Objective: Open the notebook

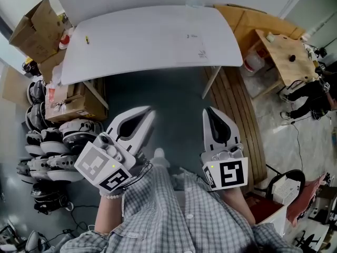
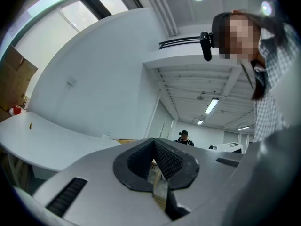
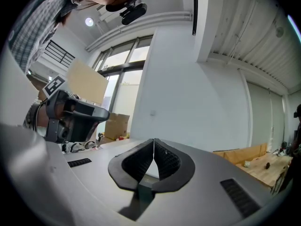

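Note:
A flat white notebook [image 1: 194, 47] lies shut on the right part of the white table [image 1: 131, 41] and is hard to tell from the tabletop. Both grippers are held level over the grey floor, short of the table's near edge. In the head view my left gripper [image 1: 150, 113] and right gripper [image 1: 209, 113] stand side by side, jaws together and nothing between them. The left gripper view shows its closed tips [image 2: 154, 143] with the table [image 2: 47, 140] beyond. In the right gripper view the tips [image 3: 154, 142] meet too, and the left gripper [image 3: 70, 114] shows at the left.
Cardboard boxes [image 1: 34, 28] and a heap of helmets [image 1: 47, 141] crowd the floor left of the table. A small yellow thing [image 1: 87, 39] lies on the table's left part. Wooden planks [image 1: 234, 115] and a wooden bench [image 1: 284, 51] are at right, with a person [image 1: 310, 96] beside them.

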`<state>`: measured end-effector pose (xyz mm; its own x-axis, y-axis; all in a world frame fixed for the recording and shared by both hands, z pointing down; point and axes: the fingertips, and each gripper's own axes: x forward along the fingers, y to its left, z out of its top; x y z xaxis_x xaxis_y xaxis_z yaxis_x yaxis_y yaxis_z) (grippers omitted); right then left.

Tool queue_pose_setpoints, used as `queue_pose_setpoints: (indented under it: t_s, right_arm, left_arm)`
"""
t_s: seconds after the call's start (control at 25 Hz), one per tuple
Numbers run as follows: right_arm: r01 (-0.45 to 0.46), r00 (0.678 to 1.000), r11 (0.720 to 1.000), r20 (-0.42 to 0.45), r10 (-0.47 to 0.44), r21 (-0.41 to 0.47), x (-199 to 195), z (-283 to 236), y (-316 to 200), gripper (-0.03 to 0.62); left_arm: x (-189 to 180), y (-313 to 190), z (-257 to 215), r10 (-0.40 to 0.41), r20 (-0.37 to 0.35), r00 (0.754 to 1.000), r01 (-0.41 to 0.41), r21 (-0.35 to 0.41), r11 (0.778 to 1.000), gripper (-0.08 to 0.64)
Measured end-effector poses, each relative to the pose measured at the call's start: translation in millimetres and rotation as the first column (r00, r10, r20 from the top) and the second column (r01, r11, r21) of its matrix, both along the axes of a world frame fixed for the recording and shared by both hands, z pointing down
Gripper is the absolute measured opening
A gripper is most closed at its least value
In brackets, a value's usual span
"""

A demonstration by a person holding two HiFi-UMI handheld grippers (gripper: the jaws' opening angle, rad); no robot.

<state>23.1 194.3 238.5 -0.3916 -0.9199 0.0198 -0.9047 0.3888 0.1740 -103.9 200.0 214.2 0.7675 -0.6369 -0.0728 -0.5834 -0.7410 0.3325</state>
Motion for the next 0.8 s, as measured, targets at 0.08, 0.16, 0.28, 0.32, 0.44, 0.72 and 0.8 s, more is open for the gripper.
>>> queue_pose_setpoints:
  t_s: [0.08,0.16,0.28,0.32,0.44,0.72,0.8]
  right_arm:
    - [-0.001,1.000,1.000,-0.016,0.001,0.006,-5,-1,-10,0.021]
    - [-0.008,1.000,1.000,-0.029,0.008,0.012,-8,-3,-19,0.021]
    - [-0.027,0.999,0.999,-0.035,0.028,0.016,-10,-3,-33,0.021]
    - [-0.034,0.999,0.999,-0.034,0.035,0.018,-10,-3,-37,0.021]
    - [-0.056,0.998,0.998,-0.035,0.056,0.021,-12,-2,-47,0.021]
    - [-0.095,0.995,0.995,-0.036,0.096,0.029,-13,0,-64,0.021]
    - [-0.105,0.994,0.994,-0.041,0.106,0.027,-12,0,-69,0.021]
  left_arm:
    - [-6,-10,1,0.000,-0.015,1.000,0.000,-0.002,1.000,0.008]
    - [-10,-20,1,0.005,-0.023,1.000,-0.005,-0.002,1.000,0.008]
    - [-14,-34,1,0.018,-0.026,0.999,-0.018,0.001,1.000,0.008]
    - [-15,-39,2,0.023,-0.027,0.999,-0.023,0.001,1.000,0.008]
    - [-18,-52,3,0.041,-0.025,0.999,-0.040,0.006,0.999,0.008]
    - [-18,-74,3,0.085,-0.018,0.996,-0.084,0.020,0.996,0.008]
    - [-18,-77,2,0.093,-0.008,0.996,-0.093,0.030,0.995,0.008]
